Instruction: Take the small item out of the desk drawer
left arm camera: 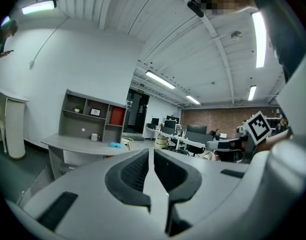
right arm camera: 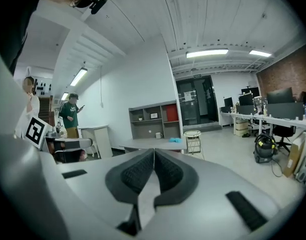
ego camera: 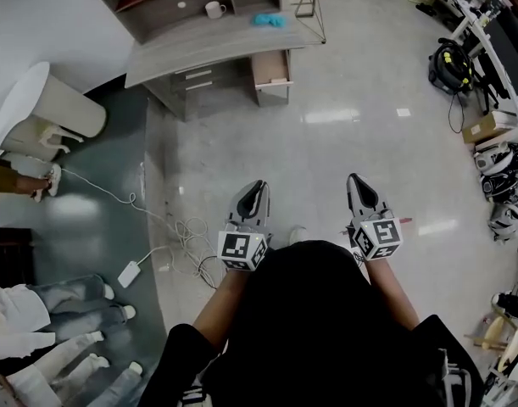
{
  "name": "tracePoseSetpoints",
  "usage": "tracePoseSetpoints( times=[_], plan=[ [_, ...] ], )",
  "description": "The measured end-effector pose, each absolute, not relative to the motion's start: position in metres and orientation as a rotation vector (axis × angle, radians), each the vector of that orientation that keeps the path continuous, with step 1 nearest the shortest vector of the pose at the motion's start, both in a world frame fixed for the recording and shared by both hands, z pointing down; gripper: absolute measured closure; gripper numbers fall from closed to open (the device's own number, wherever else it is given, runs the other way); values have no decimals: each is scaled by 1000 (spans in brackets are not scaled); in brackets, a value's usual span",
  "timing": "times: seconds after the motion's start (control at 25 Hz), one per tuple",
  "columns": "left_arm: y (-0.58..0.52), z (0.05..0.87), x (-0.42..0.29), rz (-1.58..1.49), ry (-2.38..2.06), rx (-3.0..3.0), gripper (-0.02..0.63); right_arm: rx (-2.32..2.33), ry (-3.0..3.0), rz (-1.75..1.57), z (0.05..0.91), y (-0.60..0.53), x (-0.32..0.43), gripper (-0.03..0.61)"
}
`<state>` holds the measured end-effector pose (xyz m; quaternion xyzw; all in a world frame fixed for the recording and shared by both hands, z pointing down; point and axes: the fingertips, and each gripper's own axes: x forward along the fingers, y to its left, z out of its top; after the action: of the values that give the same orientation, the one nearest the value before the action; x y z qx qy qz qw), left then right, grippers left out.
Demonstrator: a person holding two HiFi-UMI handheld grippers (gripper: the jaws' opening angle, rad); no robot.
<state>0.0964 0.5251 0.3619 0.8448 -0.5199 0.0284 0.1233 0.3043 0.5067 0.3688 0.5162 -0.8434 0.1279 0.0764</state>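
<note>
Desk (ego camera: 209,47) beyond the bare floor (ego camera: 326,147). One drawer (ego camera: 271,68) stands pulled out, its long axis pointing toward the person. Its contents are too small to make out. The left gripper (ego camera: 257,185) and right gripper (ego camera: 355,180) are level, well short of the desk, with jaws pressed together and empty. A cable (ego camera: 169,223) lies left of the open floor.

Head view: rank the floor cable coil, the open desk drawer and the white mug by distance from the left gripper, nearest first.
1. cable coil: on the floor, just left of the left gripper.
2. open drawer: ahead, pulled out of the desk at its right end.
3. white mug: farthest, on the desk top behind the drawer.
</note>
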Motion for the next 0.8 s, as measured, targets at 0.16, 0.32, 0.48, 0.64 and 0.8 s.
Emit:
tracePoseSetpoints(
  times=[0.16,0.32,0.48,0.64,0.8],
  plan=[
    [528,364,91,73,-1537,2441,597,1592,-2463,405,378,508,317,476],
    [534,371,93,95,-1478,2439,486,1607,-2417,440,389,515,324,380],
    [539,374,91,117,-1485,2444,462,1559,-2440,487,397,523,323,371],
    [542,377,85,116,-1526,2407,457,1486,-2473,501,404,523,315,371],
    [545,382,91,143,-1536,2390,457,1451,-2495,510,410,522,317,371]
  ],
)
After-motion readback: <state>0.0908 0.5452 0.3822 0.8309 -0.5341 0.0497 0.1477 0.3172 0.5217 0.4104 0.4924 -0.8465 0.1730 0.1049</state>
